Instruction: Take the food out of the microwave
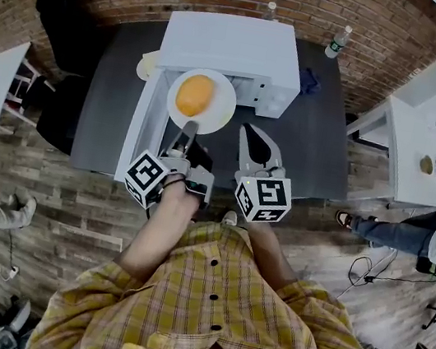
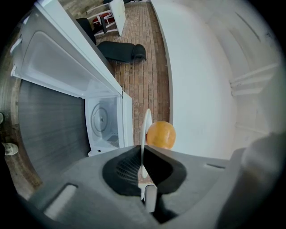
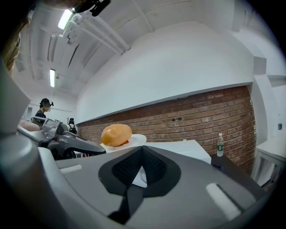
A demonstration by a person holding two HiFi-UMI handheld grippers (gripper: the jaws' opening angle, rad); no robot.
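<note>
Pointing level, left gripper (image 1: 188, 128) pinches plate (image 1: 219, 113) rim.

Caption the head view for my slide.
Left gripper holds a white plate of orange food by its rim before the open microwave; right gripper shut and empty alongside.

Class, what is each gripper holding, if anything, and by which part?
The left gripper pinches the white plate by its near rim, with the orange food on it. The right gripper holds nothing.
</note>
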